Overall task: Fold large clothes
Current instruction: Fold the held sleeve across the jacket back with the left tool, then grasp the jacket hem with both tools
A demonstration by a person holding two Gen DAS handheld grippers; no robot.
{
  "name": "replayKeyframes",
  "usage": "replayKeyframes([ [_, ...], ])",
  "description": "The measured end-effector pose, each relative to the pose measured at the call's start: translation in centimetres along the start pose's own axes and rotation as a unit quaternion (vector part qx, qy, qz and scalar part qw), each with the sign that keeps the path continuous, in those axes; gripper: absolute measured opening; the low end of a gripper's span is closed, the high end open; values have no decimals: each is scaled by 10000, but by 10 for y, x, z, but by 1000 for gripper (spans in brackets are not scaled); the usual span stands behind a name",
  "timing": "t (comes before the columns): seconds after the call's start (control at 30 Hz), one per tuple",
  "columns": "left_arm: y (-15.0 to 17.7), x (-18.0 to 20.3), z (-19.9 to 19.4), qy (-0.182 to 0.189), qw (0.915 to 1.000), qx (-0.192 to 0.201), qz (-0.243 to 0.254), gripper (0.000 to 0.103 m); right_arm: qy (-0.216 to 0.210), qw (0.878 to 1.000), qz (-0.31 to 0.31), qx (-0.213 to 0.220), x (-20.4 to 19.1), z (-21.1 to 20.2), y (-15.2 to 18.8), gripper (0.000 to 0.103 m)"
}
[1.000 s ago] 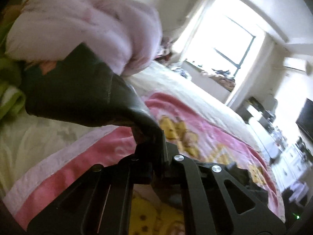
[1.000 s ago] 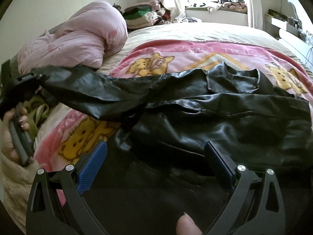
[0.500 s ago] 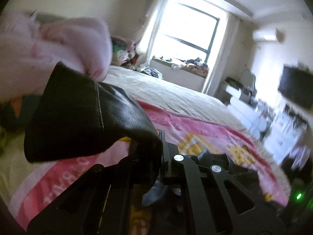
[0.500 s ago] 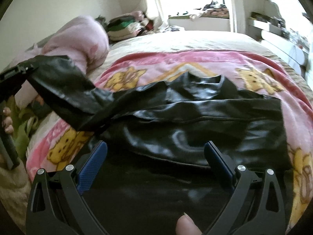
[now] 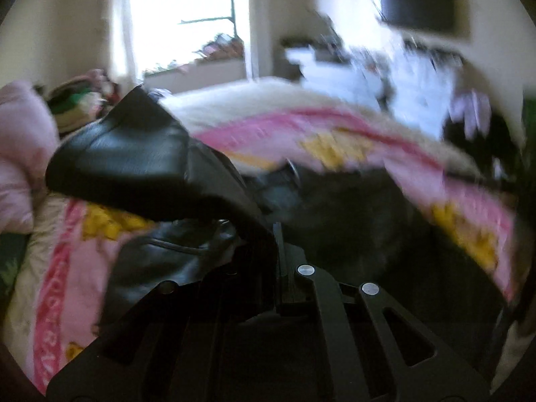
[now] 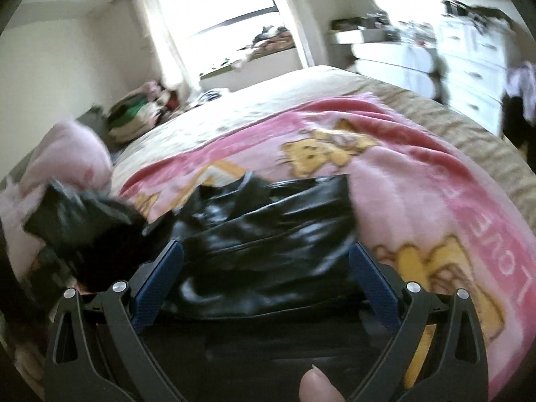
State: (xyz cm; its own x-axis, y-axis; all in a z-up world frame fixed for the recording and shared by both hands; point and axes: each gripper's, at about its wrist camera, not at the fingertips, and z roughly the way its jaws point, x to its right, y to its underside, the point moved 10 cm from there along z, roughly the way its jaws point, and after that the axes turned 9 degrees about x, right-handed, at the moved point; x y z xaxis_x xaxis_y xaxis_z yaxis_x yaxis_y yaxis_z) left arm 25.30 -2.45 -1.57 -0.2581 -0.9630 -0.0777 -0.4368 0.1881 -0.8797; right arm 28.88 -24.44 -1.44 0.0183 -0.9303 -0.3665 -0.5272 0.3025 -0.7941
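A black leather jacket point(image 6: 268, 234) lies on a pink cartoon blanket point(image 6: 418, 201) on the bed. My left gripper point(image 5: 273, 234) is shut on the jacket's sleeve point(image 5: 127, 160) and holds it raised over the jacket body point(image 5: 351, 221). In the right wrist view the lifted sleeve point(image 6: 77, 221) shows at the left, blurred. My right gripper point(image 6: 266, 268) is open, its blue pads point(image 6: 157, 278) on either side of the jacket's near part, gripping nothing.
A pink duvet point(image 6: 63, 157) is bunched at the bed's left. A stack of clothes point(image 6: 134, 114) sits near the window. White drawers point(image 6: 469, 57) stand to the right of the bed. A dark screen point(image 5: 415, 3) hangs on the wall.
My left gripper has swung the sleeve rightward, from out over the bed's left side in toward the jacket body. My right gripper has turned to the right. Both views are motion-blurred.
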Motion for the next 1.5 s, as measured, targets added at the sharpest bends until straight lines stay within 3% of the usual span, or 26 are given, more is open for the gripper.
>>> replayKeyframes([
  [0.23, 63, 42, 34, 370, 9944, -770, 626, 2, 74, 9992, 379, -47, 25, 3, -2, 99],
  [0.37, 77, 54, 37, 644, 9914, -910, 692, 21, -203, 9974, 634, -289, 22, 14, 8, 99],
  [0.43, 82, 55, 34, 650, 9897, -924, 879, 22, -309, 9961, 710, -410, 18, 19, 14, 99],
  [0.5, 87, 57, 30, 747, 9881, -997, 897, 35, -489, 9940, 768, -614, 11, 28, 24, 99],
  [0.57, 85, 63, 20, 1147, 9857, -1078, 605, 73, -669, 9905, 874, -823, 4, 36, 34, 99],
  [0.7, 73, 60, -6, 1489, 9837, -927, 389, 77, -1046, 9805, 1002, -1329, -20, 55, 61, 96],
  [0.73, 66, 53, -12, 1489, 9847, -852, 310, 78, -1102, 9790, 990, -1403, -25, 58, 64, 89],
  [0.83, 43, 27, -24, 1388, 9886, -577, 20, 84, -1299, 9707, 1106, -1690, -40, 71, 80, 81],
  [0.9, 23, -9, -27, 1055, 9937, -285, -254, 88, -1297, 9673, 1192, -1826, -45, 79, 90, 72],
  [0.93, 15, -31, -28, 784, 9960, -136, -403, 92, -1288, 9656, 1228, -1894, -45, 84, 94, 61],
  [0.97, 10, -50, -27, 565, 9970, -64, -532, 94, -1297, 9643, 1261, -1932, -48, 88, 98, 40],
  [1.0, 6, -75, -26, 313, 9969, -19, -719, 94, -1306, 9648, 1241, -1917, -49, 90, 98, 26],
  [1.07, 3, -118, -27, -99, 9938, 59, -1102, 94, -1377, 9698, 982, -1759, -60, 87, 91, 9],
  [1.2, 12, -196, -27, -740, 9770, 1, -1998, 94, -1493, 9806, 139, -1266, -88, 74, 53, 5],
  [1.33, 25, -224, -16, -738, 9611, -112, -2658, 94, -1688, 9812, -576, -733, -111, 49, 10, 4],
  [1.5, 28, -212, 12, -692, 9625, -212, -2616, 94, -1590, 9792, -1229, -276, -114, 27, -24, 4],
])
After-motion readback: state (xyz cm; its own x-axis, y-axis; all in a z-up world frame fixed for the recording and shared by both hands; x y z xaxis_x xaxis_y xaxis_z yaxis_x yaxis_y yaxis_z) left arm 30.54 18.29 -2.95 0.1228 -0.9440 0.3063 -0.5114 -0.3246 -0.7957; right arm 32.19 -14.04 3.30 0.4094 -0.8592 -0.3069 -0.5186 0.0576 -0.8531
